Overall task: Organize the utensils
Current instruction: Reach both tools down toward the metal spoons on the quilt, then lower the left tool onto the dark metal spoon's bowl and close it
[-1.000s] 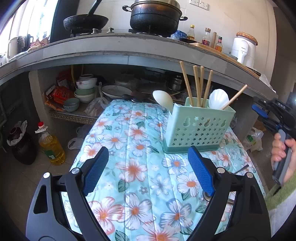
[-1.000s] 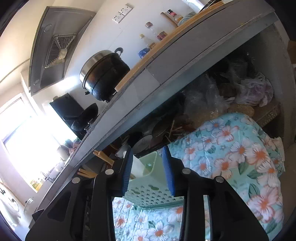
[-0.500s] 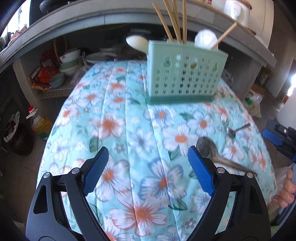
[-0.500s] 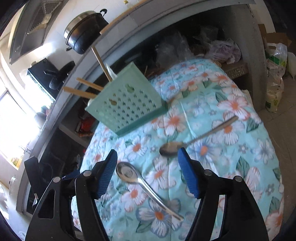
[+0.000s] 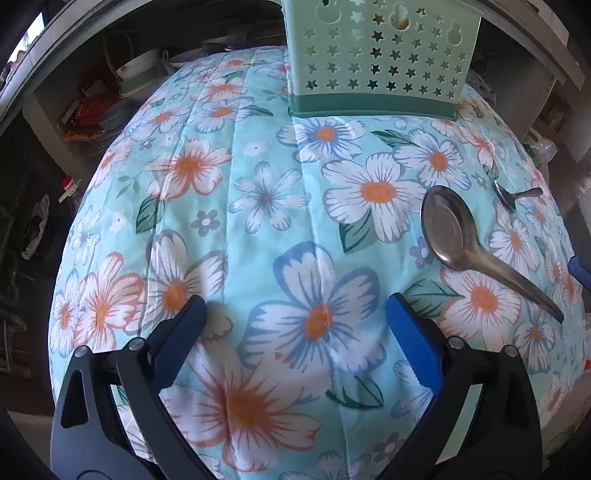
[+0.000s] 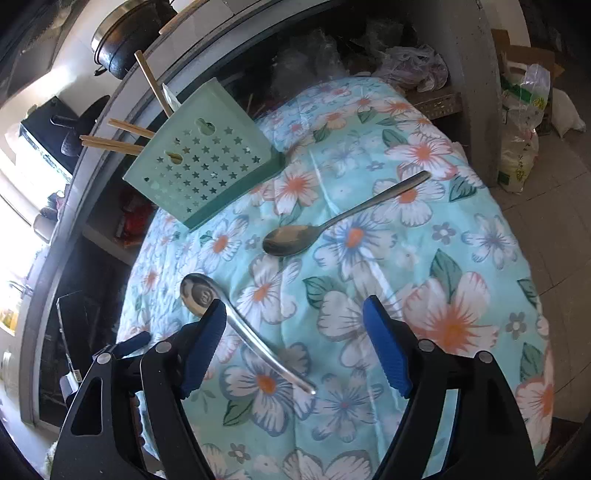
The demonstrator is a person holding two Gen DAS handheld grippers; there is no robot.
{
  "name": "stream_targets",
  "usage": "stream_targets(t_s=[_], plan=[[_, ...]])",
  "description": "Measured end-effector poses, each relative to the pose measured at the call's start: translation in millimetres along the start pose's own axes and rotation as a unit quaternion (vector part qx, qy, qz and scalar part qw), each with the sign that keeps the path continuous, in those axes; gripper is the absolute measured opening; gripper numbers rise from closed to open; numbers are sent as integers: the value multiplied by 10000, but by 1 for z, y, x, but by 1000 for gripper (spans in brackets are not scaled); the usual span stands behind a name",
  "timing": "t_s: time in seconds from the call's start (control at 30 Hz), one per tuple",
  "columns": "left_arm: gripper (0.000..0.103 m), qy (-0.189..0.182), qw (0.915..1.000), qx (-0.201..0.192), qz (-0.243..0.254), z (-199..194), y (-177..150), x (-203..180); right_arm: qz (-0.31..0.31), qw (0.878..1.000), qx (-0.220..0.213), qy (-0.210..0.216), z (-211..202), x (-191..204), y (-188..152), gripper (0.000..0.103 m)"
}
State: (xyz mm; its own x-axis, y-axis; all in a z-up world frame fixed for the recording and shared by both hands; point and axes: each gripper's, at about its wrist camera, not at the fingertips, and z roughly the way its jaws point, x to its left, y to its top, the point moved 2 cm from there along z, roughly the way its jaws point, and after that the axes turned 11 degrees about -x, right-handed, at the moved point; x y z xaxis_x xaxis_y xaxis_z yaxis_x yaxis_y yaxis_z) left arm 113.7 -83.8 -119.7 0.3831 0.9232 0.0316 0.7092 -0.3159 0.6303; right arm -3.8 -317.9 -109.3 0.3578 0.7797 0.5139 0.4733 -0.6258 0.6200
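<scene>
A pale green perforated utensil holder (image 5: 380,55) stands at the far side of the floral tablecloth (image 5: 258,206); in the right wrist view (image 6: 203,166) several chopsticks (image 6: 122,142) stick out of it. A wide steel soup spoon (image 5: 465,243) lies flat on the cloth, to the right of my open, empty left gripper (image 5: 295,314). In the right wrist view this spoon (image 6: 240,325) has its handle between the jaws of my open right gripper (image 6: 293,314), which is above it. A slimmer steel spoon (image 6: 332,221) lies beyond it, also showing in the left wrist view (image 5: 513,195).
A concrete counter (image 6: 332,22) with a black pot (image 6: 122,40) runs behind the table. Bowls and packets (image 5: 122,85) sit on the shelf beneath it. Plastic bags (image 6: 521,122) lie on the tiled floor to the right.
Both grippers have tilted down and dropped toward the table. The right gripper opened wide from nearly shut and now straddles the soup spoon's handle. The left stayed open.
</scene>
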Motion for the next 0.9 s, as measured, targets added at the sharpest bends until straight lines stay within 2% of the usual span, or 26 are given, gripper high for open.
stream_targets(t_s=[0.23,0.57,0.9], plan=[[96,237,9997,-69,25,-1,0,-4,-619,9952,61,-751,4,-5,1,81],[96,224,9996,-180,54,-3,-3,-4,-596,9931,503,-880,24,-14,-10,87],[96,175,9996,-197,84,-5,-4,-4,-685,9926,497,-868,29,-10,-15,97]])
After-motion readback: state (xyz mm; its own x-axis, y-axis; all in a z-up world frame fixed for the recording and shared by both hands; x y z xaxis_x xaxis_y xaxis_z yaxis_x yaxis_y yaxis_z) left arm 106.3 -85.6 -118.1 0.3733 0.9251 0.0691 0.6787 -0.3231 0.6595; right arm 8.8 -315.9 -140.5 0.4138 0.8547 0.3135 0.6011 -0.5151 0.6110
